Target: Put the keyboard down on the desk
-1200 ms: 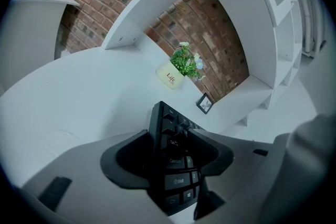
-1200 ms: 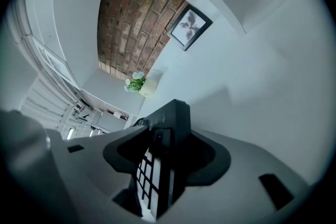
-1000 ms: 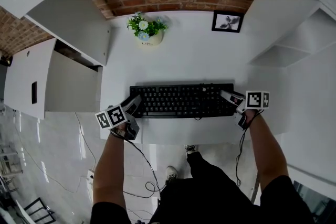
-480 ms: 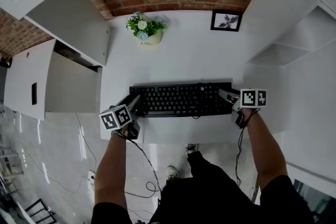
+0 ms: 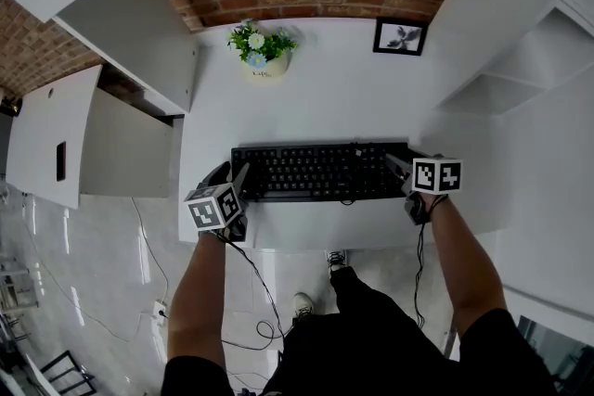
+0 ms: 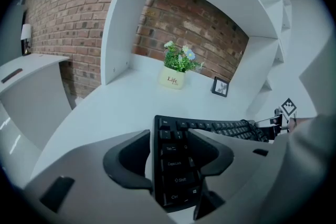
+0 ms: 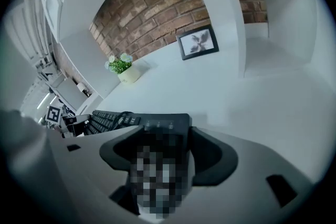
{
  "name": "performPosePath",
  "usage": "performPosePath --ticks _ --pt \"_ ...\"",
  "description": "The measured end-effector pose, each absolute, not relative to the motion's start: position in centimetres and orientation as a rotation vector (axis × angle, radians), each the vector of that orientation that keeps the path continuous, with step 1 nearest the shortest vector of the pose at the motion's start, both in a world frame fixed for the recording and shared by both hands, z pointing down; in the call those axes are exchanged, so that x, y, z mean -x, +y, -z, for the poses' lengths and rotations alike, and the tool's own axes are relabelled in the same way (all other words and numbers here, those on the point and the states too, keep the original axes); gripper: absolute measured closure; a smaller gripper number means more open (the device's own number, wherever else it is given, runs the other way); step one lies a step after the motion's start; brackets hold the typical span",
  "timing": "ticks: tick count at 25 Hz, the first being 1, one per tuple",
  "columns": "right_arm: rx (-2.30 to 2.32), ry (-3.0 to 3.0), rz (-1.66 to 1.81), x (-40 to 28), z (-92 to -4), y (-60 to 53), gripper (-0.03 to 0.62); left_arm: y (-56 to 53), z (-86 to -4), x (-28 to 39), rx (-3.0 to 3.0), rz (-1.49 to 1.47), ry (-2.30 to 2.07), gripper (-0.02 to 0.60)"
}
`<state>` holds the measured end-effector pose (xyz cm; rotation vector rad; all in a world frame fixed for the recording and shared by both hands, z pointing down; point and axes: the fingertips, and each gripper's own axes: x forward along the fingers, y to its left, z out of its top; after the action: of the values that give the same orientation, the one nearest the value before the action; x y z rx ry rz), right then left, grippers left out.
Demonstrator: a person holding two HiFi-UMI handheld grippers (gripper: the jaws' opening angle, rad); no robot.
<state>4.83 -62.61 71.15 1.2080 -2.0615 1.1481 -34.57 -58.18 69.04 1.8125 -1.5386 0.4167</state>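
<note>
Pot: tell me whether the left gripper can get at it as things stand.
Probably not yet. The desk between the left gripper and the pot is bare, but the keyboard's left end sits between its jaws; it would have to back off first.

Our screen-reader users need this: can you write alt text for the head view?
A black keyboard lies on a white desk, with a person's left gripper and right gripper at its two ends; the right jaws have just been opening around its end. Behind stand a flower pot and a small framed picture.
</note>
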Motion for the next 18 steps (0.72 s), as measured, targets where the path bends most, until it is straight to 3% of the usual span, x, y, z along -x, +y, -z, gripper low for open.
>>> performPosePath --ticks 9,15,18 --pt "-1.320 -2.011 -1.032 -5.6 -70.4 -62.1 0.322 -56.8 -65.9 35.8 -1.857 -0.372 -1.622 0.370" --pt "-1.463 -1.953 -0.726 -7.4 -68.5 -62.1 0.332 -55.4 -62.0 34.7 -1.948 -0.320 -1.642 0.399" --pt "-1.556 -1.976 -0.667 -8.1 -66.4 -61.7 0.453 -54.6 -60.0 33.5 -2.015 -0.297 -1.626 0.458"
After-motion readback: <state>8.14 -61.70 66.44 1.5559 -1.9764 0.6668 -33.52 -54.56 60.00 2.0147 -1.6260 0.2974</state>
